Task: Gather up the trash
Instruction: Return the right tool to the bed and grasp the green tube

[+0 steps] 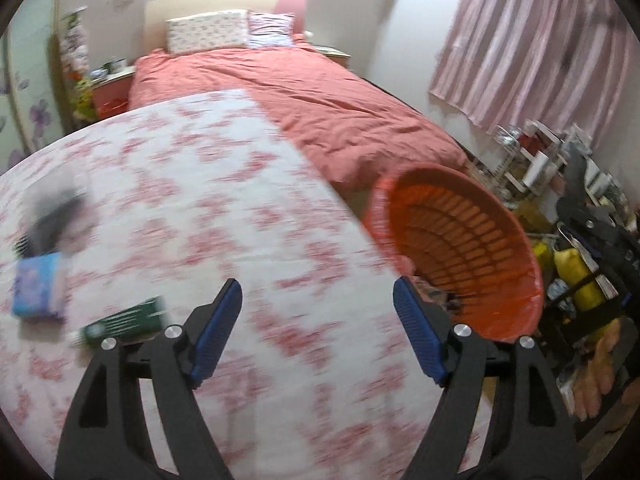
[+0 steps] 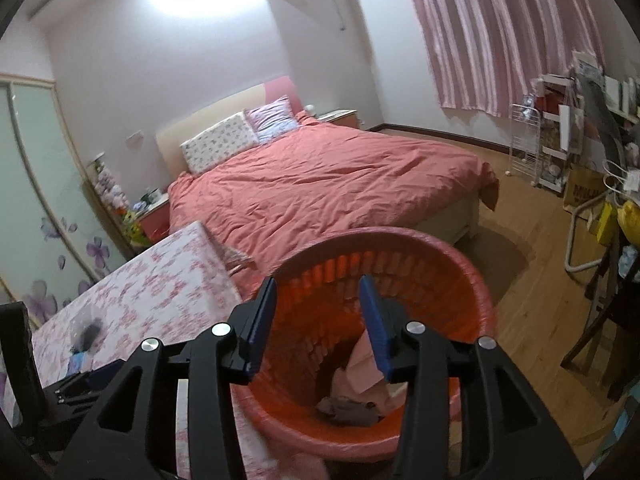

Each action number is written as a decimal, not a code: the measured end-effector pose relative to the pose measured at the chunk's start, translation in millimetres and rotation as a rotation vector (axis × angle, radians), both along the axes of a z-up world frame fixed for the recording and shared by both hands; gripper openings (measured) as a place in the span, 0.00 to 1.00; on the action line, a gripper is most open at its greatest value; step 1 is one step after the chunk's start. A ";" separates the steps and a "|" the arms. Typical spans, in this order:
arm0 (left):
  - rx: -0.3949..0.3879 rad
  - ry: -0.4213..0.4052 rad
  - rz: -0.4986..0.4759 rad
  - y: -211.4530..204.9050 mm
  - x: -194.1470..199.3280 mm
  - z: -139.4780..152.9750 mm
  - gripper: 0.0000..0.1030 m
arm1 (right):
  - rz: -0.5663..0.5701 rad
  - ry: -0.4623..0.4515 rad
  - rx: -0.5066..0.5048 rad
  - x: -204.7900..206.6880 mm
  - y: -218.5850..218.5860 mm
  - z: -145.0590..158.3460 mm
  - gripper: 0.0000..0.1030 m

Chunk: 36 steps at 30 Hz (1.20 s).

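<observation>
Trash in two places: some already down in the orange basket [image 2: 472, 280] standing on the floor against the table's edge, namely pinkish paper [image 2: 362, 364] and a dark crumpled wad [image 2: 348, 410] at the bottom; more waiting on the floral-clothed table [image 1: 192, 184]. Three pieces left there, as far as the blur allows: a green tube [image 1: 124, 322], a blue packet [image 1: 38, 288], a grey-black lump [image 1: 56, 216] beyond it, what exactly too smeared to tell. Judged partway through, then, with at least two items binned and three to fetch. Right gripper [image 2: 318, 322] poised over the basket mouth, jaws partly spread, nothing between the pads, apparently just emptied. Left gripper [image 1: 318, 336] over the tablecloth, jaws spread wide, nothing between them, green tube nearest off to its left side. Further out: one bed [image 2: 320, 184] under a salmon cover with two pillows, one striped pink curtain [image 2: 500, 32], cluttered shelving along the right wall.
</observation>
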State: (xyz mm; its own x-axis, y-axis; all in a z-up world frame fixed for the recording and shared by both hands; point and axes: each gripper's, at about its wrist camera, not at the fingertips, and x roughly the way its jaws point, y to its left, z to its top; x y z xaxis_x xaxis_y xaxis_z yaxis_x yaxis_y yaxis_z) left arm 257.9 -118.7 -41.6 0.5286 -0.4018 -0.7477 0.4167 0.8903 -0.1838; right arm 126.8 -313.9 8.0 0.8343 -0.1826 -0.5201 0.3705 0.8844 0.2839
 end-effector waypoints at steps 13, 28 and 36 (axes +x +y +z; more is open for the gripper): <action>0.019 -0.041 0.291 163.7 -2.0 9.9 0.74 | 0.288 0.079 -0.030 30.6 138.7 -3.4 0.43; -0.012 -0.037 0.455 275.9 -15.9 10.3 0.74 | 0.457 0.249 -0.074 72.1 262.4 -37.9 0.43; -0.028 -0.023 0.470 294.5 -15.4 5.0 0.74 | 0.462 0.301 -0.100 95.1 293.6 -49.9 0.43</action>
State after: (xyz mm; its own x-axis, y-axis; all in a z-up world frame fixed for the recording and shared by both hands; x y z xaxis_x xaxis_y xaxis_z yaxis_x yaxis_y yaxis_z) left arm 242.5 175.8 -36.6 0.6746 -0.1352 -0.7257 -0.0259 0.9782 -0.2062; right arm 222.0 -20.3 -41.9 0.6565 0.1065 -0.7468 -0.0103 0.9912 0.1323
